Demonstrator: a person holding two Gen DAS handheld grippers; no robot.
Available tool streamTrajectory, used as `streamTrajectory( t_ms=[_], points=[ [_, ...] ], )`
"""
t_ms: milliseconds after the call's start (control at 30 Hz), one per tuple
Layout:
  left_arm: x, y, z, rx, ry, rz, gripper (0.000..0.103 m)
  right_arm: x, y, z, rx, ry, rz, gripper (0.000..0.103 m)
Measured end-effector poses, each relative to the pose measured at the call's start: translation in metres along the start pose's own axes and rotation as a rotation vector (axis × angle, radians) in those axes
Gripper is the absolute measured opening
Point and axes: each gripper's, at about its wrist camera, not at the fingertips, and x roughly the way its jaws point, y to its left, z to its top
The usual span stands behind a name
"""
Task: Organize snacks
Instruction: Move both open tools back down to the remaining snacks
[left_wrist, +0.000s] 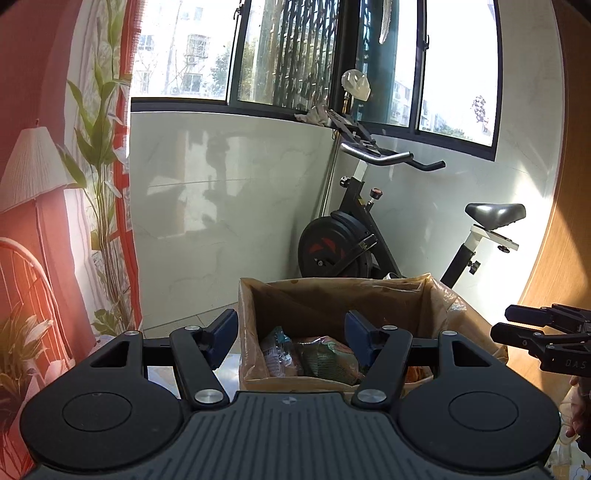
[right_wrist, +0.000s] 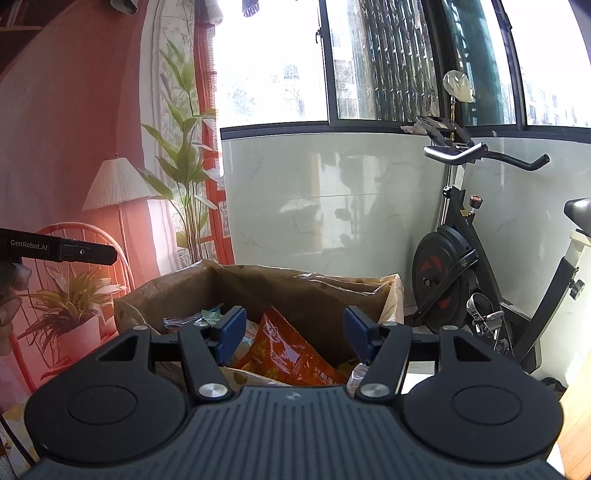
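The open-topped brown cardboard box lined with crinkled clear plastic (left_wrist: 332, 295) sits at 12 o'clock ahead of both tools, mouth upward. Inside, an orange foil snack packet (right_wrist: 284, 347) leans tilted, its long axis running from 11 to 5 o'clock; a green-patterned snack packet (left_wrist: 328, 356) lies beside clear-wrapped ones. The left tool (left_wrist: 291, 338) and right tool (right_wrist: 295, 334) both point slightly downward over the box, jaws spread, nothing between them.

Brown paper bag (right_wrist: 295, 288) holds an orange snack packet (right_wrist: 288, 350); black tongs (right_wrist: 294, 338) carry blue pads (right_wrist: 231, 332).
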Motion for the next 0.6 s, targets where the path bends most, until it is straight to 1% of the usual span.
streamTrajectory(
  t_ms=[67, 100, 167, 267, 333, 433, 533, 600],
  points=[
    [-0.010, 0.004, -0.007, -0.012, 0.016, -0.002, 0.066, -0.010, 0.000, -0.007, 0.012, 0.001, 0.012, 0.062],
    [-0.014, 0.006, -0.012, -0.034, 0.036, 0.005, 0.066, -0.015, 0.001, -0.012, 0.021, 0.002, 0.014, 0.062],
    [-0.021, 0.010, -0.023, -0.077, 0.063, -0.004, 0.066, -0.024, 0.001, -0.022, 0.039, 0.006, 0.021, 0.062],
    [-0.026, 0.008, -0.043, -0.084, 0.091, 0.002, 0.066, -0.034, 0.003, -0.039, 0.043, 0.019, 0.017, 0.062],
    [-0.025, 0.006, -0.055, -0.086, 0.116, -0.010, 0.066, -0.037, 0.005, -0.050, 0.035, 0.035, 0.019, 0.062],
    [-0.013, 0.003, -0.079, -0.095, 0.182, -0.018, 0.066, -0.039, 0.005, -0.067, 0.042, 0.059, 0.021, 0.062],
    [0.001, 0.000, -0.101, -0.111, 0.242, -0.029, 0.066, -0.036, 0.006, -0.088, 0.027, 0.107, 0.018, 0.062],
    [0.008, -0.002, -0.114, -0.114, 0.267, -0.034, 0.066, -0.034, 0.005, -0.101, 0.015, 0.131, 0.016, 0.062]
  ],
)
